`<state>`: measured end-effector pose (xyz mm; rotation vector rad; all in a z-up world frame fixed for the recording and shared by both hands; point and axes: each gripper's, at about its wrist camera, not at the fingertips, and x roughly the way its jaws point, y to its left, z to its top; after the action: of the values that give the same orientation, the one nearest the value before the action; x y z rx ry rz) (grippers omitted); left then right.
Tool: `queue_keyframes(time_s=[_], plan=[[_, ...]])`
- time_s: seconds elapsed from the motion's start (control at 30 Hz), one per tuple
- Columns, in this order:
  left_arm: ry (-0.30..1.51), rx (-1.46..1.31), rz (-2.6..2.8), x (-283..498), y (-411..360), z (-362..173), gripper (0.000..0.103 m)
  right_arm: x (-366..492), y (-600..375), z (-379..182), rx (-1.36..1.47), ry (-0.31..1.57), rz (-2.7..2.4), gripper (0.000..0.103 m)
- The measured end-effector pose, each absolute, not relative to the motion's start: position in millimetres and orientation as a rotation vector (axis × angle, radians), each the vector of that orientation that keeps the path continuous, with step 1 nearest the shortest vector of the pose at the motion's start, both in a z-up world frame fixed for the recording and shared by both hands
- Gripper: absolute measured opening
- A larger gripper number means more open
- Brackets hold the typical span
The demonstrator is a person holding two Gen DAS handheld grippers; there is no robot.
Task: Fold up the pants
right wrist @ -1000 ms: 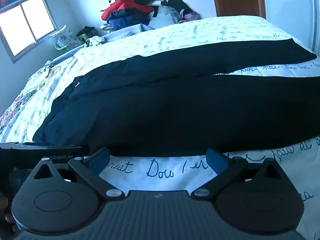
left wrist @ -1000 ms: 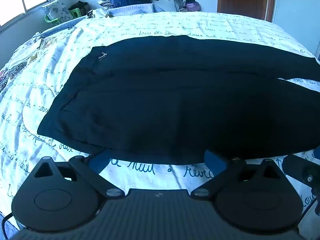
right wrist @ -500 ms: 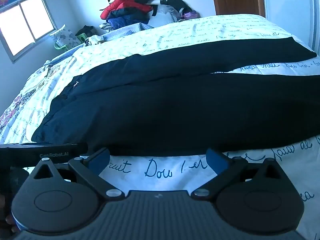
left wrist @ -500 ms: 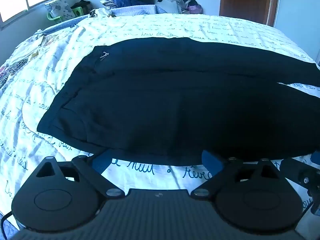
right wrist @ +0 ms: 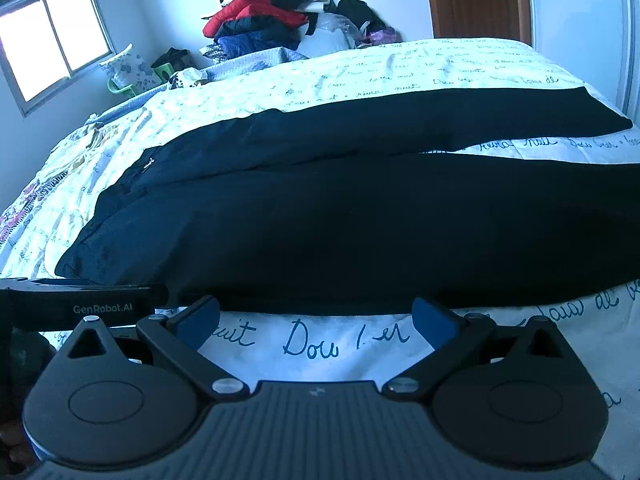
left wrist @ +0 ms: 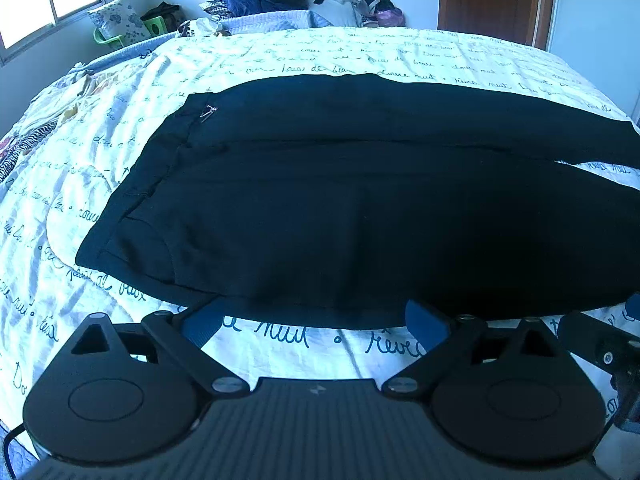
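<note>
Black pants [left wrist: 340, 208] lie spread flat across the bed, waistband to the left, both legs running off to the right with a narrow gap between them. In the right wrist view the pants [right wrist: 360, 232] fill the middle, the far leg ending near the bed's right edge. My left gripper [left wrist: 314, 322] is open, its blue fingertips at the near hem of the pants with nothing between them. My right gripper [right wrist: 316, 318] is open too, fingertips just short of the near leg's edge. The left gripper's body [right wrist: 80, 306] shows at the left of the right wrist view.
The bed carries a white cover [left wrist: 280, 56] printed with blue script. A pile of clothes [right wrist: 264, 20] sits against the far wall, a wooden door [right wrist: 476, 0] to its right. A window [right wrist: 48, 36] and a patterned pillow [left wrist: 116, 20] are at the left.
The left wrist camera has tipped down and edged a little forward over the pants. The right gripper has barely moved. Both stay open and the pants lie as before.
</note>
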<state>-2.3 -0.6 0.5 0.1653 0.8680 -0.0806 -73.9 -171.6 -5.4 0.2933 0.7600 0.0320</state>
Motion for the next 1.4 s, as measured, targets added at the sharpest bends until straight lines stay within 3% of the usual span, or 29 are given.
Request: queue_keyframes(time_s=[1.4], plan=[[0.88, 0.149, -0.096, -0.1, 1.8, -2.4, 0.1, -69.9, -172.4, -9.9, 0.298, 0.763, 0.07, 0.103]])
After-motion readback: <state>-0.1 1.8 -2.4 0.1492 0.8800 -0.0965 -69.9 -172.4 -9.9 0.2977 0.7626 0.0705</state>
